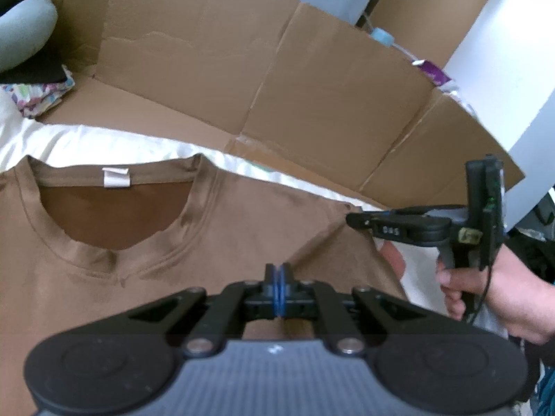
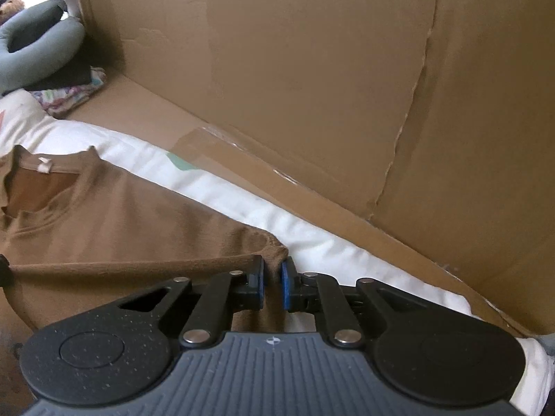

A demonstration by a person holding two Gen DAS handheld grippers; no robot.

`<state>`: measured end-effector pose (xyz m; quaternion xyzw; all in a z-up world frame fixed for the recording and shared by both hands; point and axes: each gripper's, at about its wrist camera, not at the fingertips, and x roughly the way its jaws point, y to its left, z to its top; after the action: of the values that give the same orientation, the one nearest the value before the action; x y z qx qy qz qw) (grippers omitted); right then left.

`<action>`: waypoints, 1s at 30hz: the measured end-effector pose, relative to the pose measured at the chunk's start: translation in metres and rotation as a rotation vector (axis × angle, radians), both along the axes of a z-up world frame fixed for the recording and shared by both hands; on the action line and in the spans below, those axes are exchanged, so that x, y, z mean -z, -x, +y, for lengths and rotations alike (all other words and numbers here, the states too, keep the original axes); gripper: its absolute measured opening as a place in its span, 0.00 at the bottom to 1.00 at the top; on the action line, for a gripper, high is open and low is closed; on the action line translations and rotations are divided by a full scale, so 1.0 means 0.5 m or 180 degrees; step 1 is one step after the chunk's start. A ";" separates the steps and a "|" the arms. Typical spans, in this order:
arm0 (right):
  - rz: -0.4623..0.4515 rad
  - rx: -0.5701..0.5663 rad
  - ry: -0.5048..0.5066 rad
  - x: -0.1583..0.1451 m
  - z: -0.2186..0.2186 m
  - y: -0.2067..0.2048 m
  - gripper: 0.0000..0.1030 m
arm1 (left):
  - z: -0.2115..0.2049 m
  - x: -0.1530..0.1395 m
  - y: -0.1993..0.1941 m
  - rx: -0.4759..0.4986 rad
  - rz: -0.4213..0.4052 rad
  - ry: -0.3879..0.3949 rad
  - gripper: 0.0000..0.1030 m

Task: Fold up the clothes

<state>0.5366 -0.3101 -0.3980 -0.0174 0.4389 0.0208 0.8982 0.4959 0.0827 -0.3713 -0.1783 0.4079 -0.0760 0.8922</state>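
Cardboard wall (image 1: 263, 69) stands behind, bent around far side of white sheet (image 2: 312, 239). Brown T-shirt (image 1: 242, 228) lies flat on sheet, neckline up, white label (image 1: 116, 177) inside collar. Grey neck pillow (image 2: 41, 48) at far left on patterned cloth (image 1: 38, 95). Right hand (image 1: 499, 291) holds right tongs (image 2: 272, 284) at shirt's sleeve edge, pads nearly together, pinching brown fabric. Left tongs (image 1: 279, 289) fully closed over shirt chest; whether fabric is caught, cannot tell.
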 end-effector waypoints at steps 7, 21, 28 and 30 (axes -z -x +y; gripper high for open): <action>0.0023 0.0146 -0.0136 0.006 -0.037 -0.004 0.37 | 0.018 0.044 -0.023 -0.0097 0.0127 -0.0003 0.01; 0.0075 0.0172 -0.0199 0.000 -0.023 0.025 0.26 | 0.017 0.050 -0.021 -0.0167 0.0147 -0.0006 0.01; -0.0007 0.0226 -0.0016 0.009 -0.016 0.009 0.25 | 0.011 0.062 -0.023 -0.0212 0.0194 -0.0018 0.01; -0.0010 0.0265 -0.0059 0.007 -0.020 0.009 0.26 | 0.012 0.064 -0.023 -0.0250 0.0210 0.0009 0.02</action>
<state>0.5319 -0.3199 -0.4015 0.0093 0.4375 -0.0126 0.8991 0.5076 0.0887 -0.4035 -0.1978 0.4297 -0.0355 0.8803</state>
